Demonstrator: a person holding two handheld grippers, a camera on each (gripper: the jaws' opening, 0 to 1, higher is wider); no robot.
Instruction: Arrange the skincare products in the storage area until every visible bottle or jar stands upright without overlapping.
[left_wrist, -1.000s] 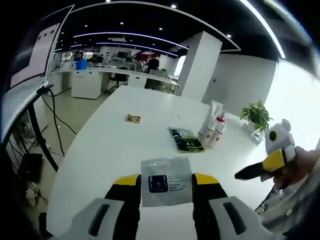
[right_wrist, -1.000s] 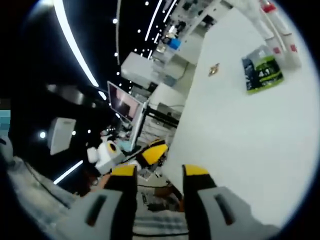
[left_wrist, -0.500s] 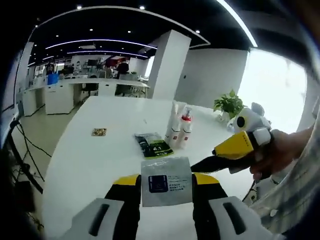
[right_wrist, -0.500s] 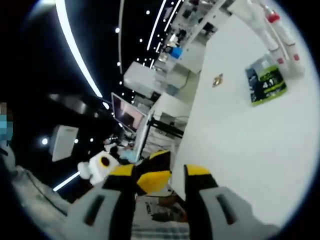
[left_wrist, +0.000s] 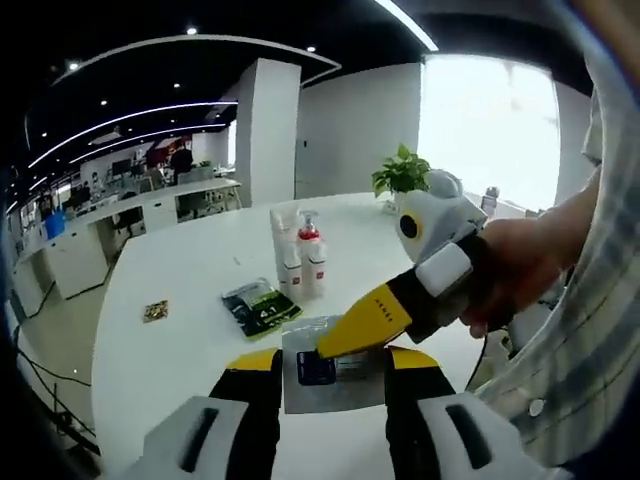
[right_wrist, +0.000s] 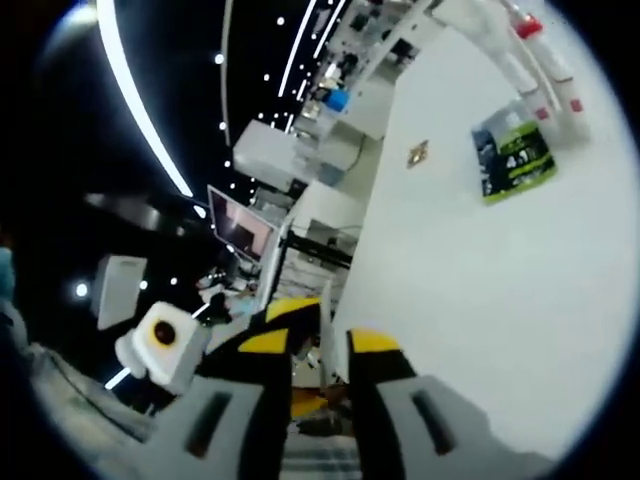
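While gripping, right hand-held gripper (left_wrist: 330, 350) over sachet (left_wrist: 333, 350)

My left camera sits just behind my own fingers (left_wrist: 285, 400) and looks level across the white worktop (left_wrist: 180, 290) toward a pillar and bright windows, with the cluster of bottles (left_wrist: 298, 255) and a green-and-black sachet (left_wrist: 258, 306) a little way ahead. My right gripper (left_wrist: 350, 335) crosses this view from the right, close to the lens. My right camera is rolled hard, so the worktop (right_wrist: 480, 290) runs up the right side and the ceiling lights streak down the left. It looks along the worktop from near its edge. Both views share the bottles (right_wrist: 540, 60), the sachet (right_wrist: 512, 150) and a small packet (right_wrist: 417, 153), seen farther off here.
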